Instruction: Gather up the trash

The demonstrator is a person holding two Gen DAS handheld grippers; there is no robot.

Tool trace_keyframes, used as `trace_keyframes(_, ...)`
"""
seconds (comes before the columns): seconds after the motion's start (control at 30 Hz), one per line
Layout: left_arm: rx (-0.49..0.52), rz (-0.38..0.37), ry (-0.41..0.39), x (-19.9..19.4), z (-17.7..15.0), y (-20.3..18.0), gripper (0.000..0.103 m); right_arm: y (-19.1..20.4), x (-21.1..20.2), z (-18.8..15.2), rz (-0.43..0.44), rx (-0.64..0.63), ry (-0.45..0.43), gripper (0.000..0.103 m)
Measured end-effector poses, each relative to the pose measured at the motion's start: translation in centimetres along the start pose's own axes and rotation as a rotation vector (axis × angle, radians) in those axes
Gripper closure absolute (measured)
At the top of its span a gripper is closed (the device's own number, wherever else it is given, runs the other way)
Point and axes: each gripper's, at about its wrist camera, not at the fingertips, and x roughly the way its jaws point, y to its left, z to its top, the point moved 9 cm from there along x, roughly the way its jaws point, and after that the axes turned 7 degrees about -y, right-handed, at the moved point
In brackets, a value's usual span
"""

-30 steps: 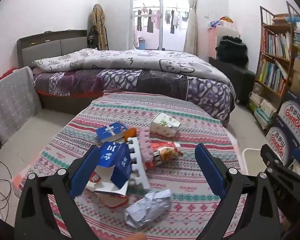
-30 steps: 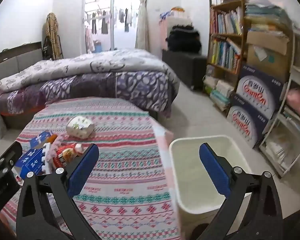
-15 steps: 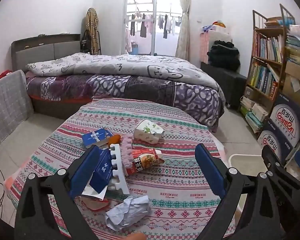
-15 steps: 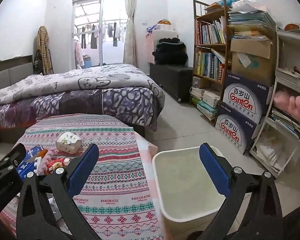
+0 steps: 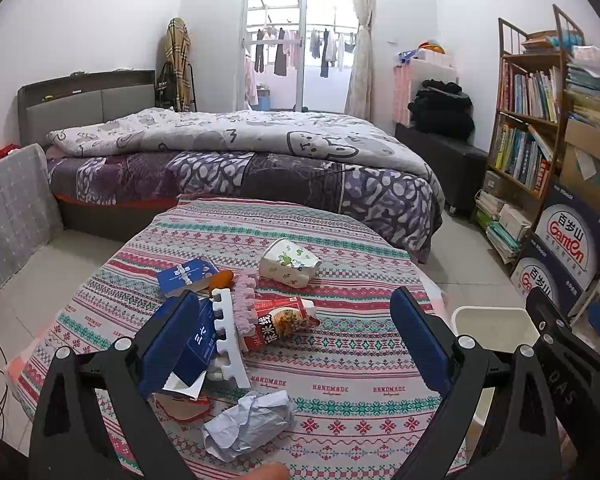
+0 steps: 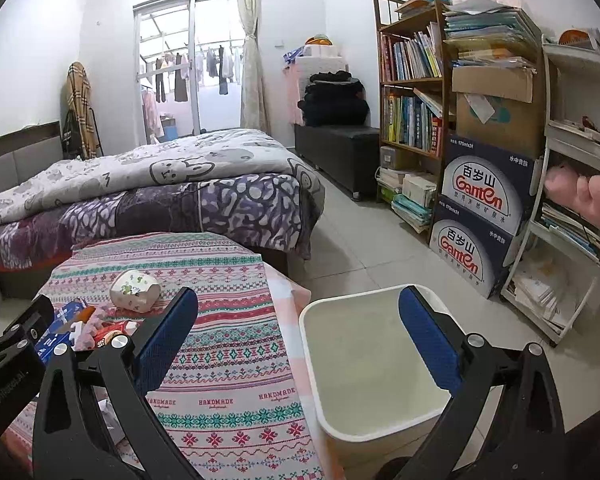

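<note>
Trash lies on the round table with a patterned cloth (image 5: 340,360): a crumpled paper ball (image 5: 248,424), a red snack packet (image 5: 280,322), a crushed white paper cup (image 5: 288,263) which also shows in the right wrist view (image 6: 134,291), blue cartons (image 5: 186,274) and a white comb-like strip (image 5: 228,340). My left gripper (image 5: 296,344) is open and empty above the table's near side. My right gripper (image 6: 300,344) is open and empty, over the gap between the table and a white trash bin (image 6: 372,364). The bin also shows in the left wrist view (image 5: 496,328).
A bed (image 5: 240,160) with a grey quilt stands behind the table. Bookshelves (image 6: 416,92) and stacked water cartons (image 6: 480,216) line the right wall. A dark bench (image 6: 336,148) sits beyond. Tiled floor (image 6: 360,248) lies between the bed and the shelves.
Both grippers have pulled back and risen, so the table, trash and bin look smaller and farther. Both stayed open and empty.
</note>
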Motion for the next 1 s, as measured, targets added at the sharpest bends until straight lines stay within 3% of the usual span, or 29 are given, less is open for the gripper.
trace_keyframes(1.0, 0.011, -0.003, 0.012, 0.10, -0.59, -0.26, 0.010, -0.78, -0.02, 0.19, 0.010, 0.005, 0.005, 0.007)
